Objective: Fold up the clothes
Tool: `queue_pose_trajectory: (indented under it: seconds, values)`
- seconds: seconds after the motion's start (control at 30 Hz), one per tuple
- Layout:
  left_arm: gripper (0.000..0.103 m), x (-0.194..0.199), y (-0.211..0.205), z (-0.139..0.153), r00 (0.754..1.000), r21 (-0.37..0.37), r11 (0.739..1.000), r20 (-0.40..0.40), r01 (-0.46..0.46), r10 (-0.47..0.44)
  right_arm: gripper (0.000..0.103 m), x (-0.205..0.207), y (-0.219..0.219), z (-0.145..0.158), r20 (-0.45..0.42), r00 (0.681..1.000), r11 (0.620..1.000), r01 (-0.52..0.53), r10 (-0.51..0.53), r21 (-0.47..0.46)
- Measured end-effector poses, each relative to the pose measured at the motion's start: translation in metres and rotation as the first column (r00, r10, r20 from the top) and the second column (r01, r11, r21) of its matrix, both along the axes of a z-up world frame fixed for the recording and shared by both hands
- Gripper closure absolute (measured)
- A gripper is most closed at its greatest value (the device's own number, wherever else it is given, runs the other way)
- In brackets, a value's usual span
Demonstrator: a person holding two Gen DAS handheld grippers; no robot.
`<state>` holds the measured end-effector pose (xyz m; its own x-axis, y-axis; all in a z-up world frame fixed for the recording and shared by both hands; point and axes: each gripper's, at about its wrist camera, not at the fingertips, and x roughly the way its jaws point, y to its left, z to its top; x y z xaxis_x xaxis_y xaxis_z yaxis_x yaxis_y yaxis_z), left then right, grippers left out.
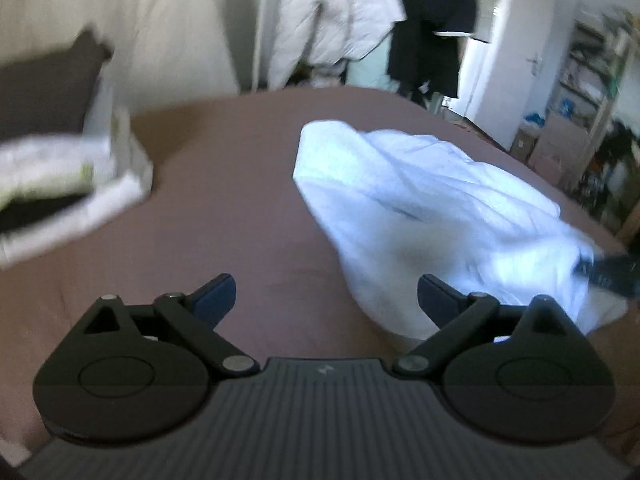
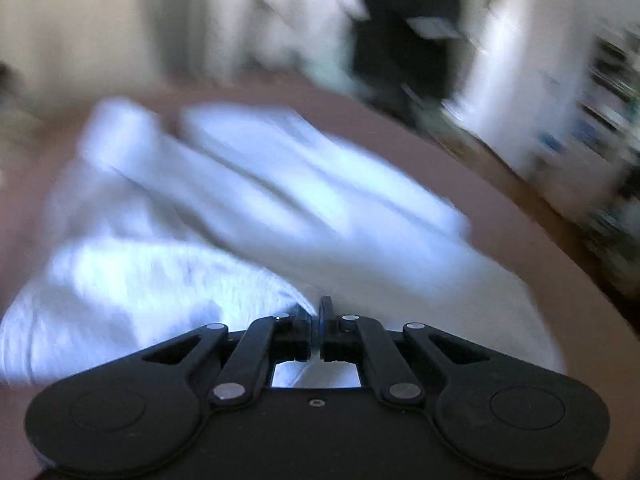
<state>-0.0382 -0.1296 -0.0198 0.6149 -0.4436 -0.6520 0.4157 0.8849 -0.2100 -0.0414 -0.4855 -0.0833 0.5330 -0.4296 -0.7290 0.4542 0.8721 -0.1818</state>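
Note:
A crumpled white garment (image 1: 432, 208) lies on the brown bed (image 1: 224, 216), right of centre in the left wrist view. My left gripper (image 1: 326, 296) is open and empty above the bed, with its right finger at the garment's near edge. My right gripper (image 2: 318, 312) is shut on a near edge of the white garment (image 2: 248, 216); the view is blurred. The right gripper shows as a dark blurred shape (image 1: 608, 272) at the garment's right end in the left wrist view.
A white pile of items (image 1: 68, 184) and a dark brown pillow (image 1: 44, 92) lie at the bed's left. Hanging coats (image 1: 360, 20) and a white door (image 1: 504, 52) stand beyond the bed's far edge. Cluttered shelves (image 1: 592, 92) stand at the right.

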Motion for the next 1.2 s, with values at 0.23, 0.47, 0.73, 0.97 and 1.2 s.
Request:
queue_pose_trajectory:
  seconds: [0.23,0.47,0.73,0.97,1.2]
  values:
    - [0.007,0.033,-0.015,-0.029,0.982,-0.088,0.996,-0.184,0.023,-0.039,0.065,-0.031,-0.022,0.012,0.146,0.976,0.953,0.118,-0.163,0.279]
    - [0.008,0.112,-0.062,-0.041,0.966,-0.069,0.985,-0.196,0.157,-0.167,0.051,-0.023,0.035,0.004,0.265,0.952,0.801,-0.277,0.154,0.53]
    - [0.008,0.144,-0.088,-0.093,0.939,-0.185,0.976,-0.303,0.113,-0.166,0.032,0.032,0.096,-0.059,0.124,0.965,0.916,-0.26,0.232,0.305]
    - [0.094,0.139,-0.124,-0.085,0.967,-0.039,0.992,-0.222,0.117,-0.123,0.095,0.029,0.074,-0.066,0.26,0.939,0.906,-0.3,0.225,0.298]
    - [0.095,0.097,-0.096,0.011,0.983,0.121,0.992,0.184,-0.021,-0.002,0.097,-0.01,0.077,-0.024,0.46,0.856,0.75,-0.461,0.236,0.474]
